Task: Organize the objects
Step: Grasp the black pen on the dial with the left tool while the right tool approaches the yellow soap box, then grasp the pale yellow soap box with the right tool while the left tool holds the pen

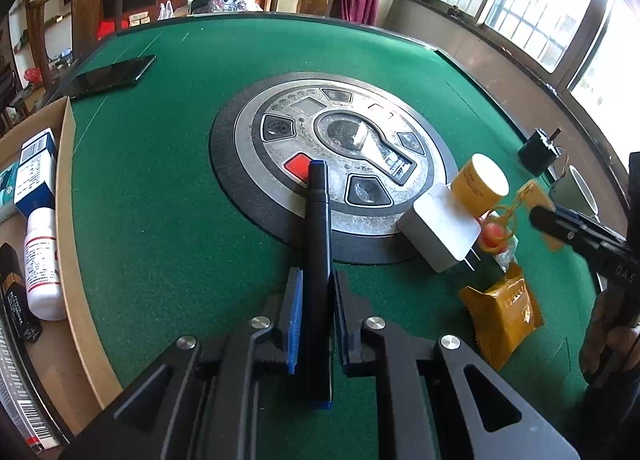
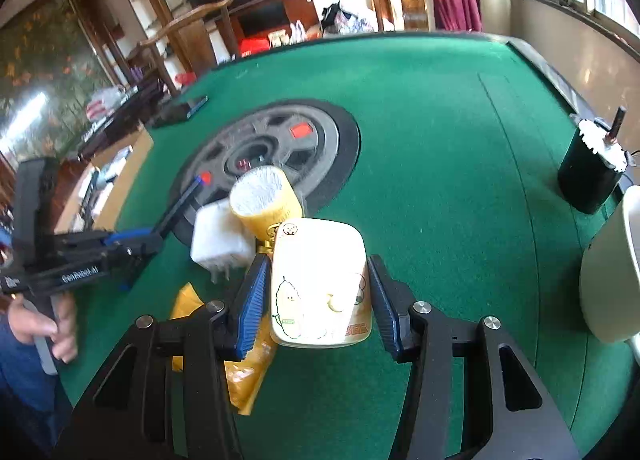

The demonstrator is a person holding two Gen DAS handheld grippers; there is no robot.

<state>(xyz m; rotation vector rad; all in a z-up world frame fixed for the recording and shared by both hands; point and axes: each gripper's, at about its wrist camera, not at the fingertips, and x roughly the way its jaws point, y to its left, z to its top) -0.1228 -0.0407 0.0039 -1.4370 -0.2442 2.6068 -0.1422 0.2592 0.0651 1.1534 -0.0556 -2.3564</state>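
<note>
Left gripper is clamped on the dark marker pen, stiff and light. Right gripper straddles the cream cartoon-printed case, just beside the yellow jar; whether its pads touch, I can't tell. Smooth, probably slippery: take the long flat sides.

Bright daylight pours in from the windows at the upper right and looks washed out. Edges bend round and go dark. The right view is slightly blurry.
</note>
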